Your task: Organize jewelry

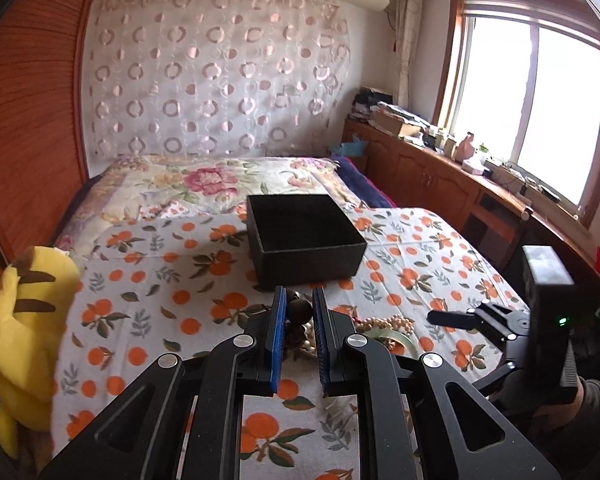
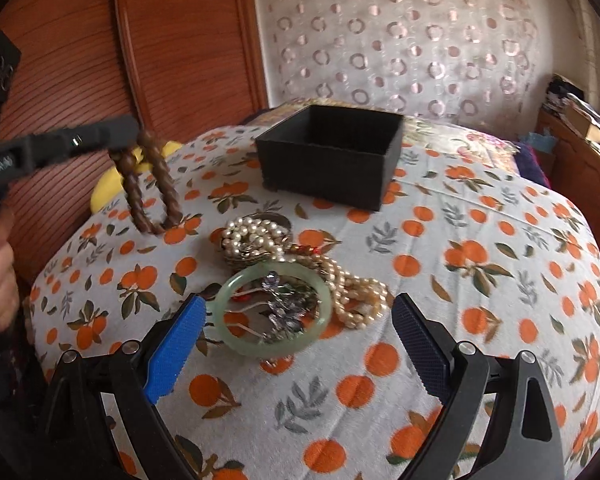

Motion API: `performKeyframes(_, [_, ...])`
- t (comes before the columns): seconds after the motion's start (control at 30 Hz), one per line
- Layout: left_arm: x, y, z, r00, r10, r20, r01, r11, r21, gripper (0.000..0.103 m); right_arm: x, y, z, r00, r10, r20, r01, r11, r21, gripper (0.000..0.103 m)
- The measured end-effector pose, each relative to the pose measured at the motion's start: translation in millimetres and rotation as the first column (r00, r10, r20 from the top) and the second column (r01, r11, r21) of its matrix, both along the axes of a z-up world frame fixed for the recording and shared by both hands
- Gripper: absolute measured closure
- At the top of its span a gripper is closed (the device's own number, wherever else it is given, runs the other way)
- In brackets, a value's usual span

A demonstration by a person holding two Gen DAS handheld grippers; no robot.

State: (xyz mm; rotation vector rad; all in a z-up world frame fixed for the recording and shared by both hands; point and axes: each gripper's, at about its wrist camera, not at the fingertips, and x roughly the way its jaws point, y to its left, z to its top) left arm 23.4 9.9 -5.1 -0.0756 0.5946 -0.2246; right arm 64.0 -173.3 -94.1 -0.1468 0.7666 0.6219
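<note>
- Left hand-held gripper (image 2: 118, 138) pinches a brown bead bracelet (image 2: 150, 184), hanging above the bed (image 2: 480, 240).
- Right hand-held gripper (image 2: 300, 344), spread wide, flanks a green bangle (image 2: 236, 344) near the black box (image 2: 328, 156).

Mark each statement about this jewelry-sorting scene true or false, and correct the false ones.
1. The left gripper holds a brown bead bracelet. True.
2. The black box has a lid on it. False: it is open on top, and no jewelry shows inside.
3. The right gripper is shut on the green bangle. False: its fingers stand wide apart, either side of the bangle.
4. Pearl strands lie on the orange-print cloth between the bangle and the box. True.
5. The bracelet hangs over the box. False: it hangs to the box's left, above the cloth.
</note>
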Motion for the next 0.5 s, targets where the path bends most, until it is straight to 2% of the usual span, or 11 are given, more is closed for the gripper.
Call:
performKeyframes(0.37, [-4.9,12.1,2.3,1.000,0.014,0.010,-0.014,1.000,-0.010,0.091,12.3,31.4,-15.8,0.996,0.080,-0.035,-0.084,0.989,-0.123,0.008])
performKeyframes(0.47, [-4.9,12.3,1.4,1.000,0.014,0.009,-0.014,1.000,-0.007,0.091,13.8,33.9,-18.5,0.994,0.095,-0.047,-0.100,0.986,-0.135,0.015])
performKeyframes(0.5, [-4.9,12.2,1.3,1.000,0.014,0.009,-0.014,1.000,-0.007,0.091,13.3,33.7,-18.2,0.993,0.105,-0.050,-0.110,0.986,-0.128,0.021])
